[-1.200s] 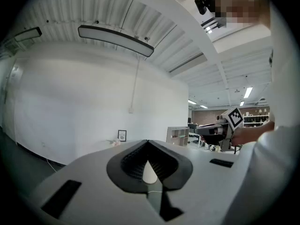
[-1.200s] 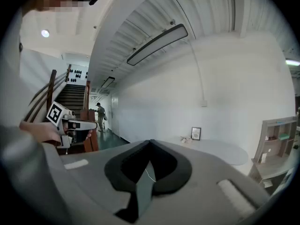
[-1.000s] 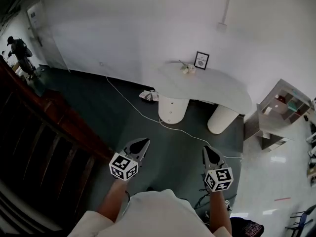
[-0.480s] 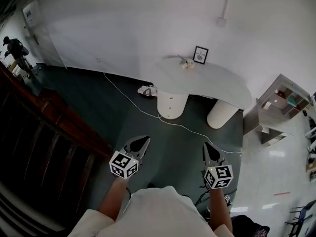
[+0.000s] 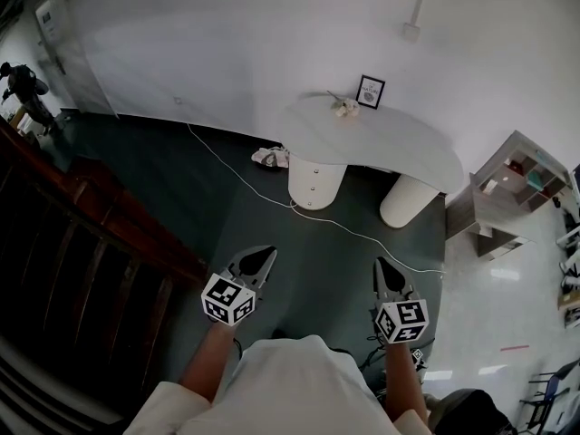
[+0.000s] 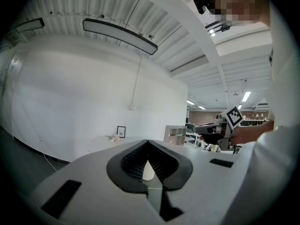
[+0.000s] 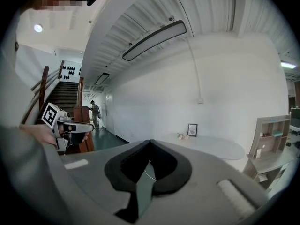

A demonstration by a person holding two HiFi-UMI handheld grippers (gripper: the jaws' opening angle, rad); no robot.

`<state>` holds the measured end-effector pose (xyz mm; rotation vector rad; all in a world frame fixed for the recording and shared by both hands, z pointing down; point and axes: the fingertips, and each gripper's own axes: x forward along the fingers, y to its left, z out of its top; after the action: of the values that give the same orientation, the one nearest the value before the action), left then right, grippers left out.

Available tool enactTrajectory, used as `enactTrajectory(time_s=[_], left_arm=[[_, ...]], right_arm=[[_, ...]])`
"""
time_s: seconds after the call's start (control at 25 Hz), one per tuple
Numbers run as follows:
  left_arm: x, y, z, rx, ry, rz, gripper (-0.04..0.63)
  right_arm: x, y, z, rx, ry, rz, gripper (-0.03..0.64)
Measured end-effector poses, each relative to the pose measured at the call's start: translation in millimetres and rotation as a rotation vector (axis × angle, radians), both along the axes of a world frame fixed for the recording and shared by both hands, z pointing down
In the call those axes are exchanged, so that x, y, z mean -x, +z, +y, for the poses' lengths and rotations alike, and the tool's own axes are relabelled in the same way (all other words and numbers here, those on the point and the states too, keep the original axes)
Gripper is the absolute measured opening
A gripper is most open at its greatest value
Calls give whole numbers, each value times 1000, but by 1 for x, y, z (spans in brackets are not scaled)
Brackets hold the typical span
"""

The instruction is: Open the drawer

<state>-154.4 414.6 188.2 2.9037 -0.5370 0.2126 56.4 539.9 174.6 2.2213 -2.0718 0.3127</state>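
Head view steeply down from above — both gripper views level, toward the same distant white table [image 5: 390,152]

The framed picture [image 5: 370,90] on the white counter [image 5: 399,152] is too small to read, and the pale thing beside it [image 5: 343,106] cannot be made out. Items in the shelf unit [image 5: 518,178] are mere specks of colour. The stair railing [image 5: 82,238] runs off the left edge — a distant person [image 5: 20,84] stands tiny in the corner. The left gripper [image 6: 148,143] hides all but a sliver of the counter's pedestal [image 6: 148,171].
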Motion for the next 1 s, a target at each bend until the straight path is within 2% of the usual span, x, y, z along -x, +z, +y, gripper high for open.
enactTrajectory(time_s=[0.52, 1.0], left_arm=[[30, 14, -12, 8, 53, -20, 8], [25, 19, -21, 15, 68, -19, 8]], right_arm=[[33, 9, -5, -2, 55, 0, 11], [29, 19, -6, 22, 79, 2, 11]])
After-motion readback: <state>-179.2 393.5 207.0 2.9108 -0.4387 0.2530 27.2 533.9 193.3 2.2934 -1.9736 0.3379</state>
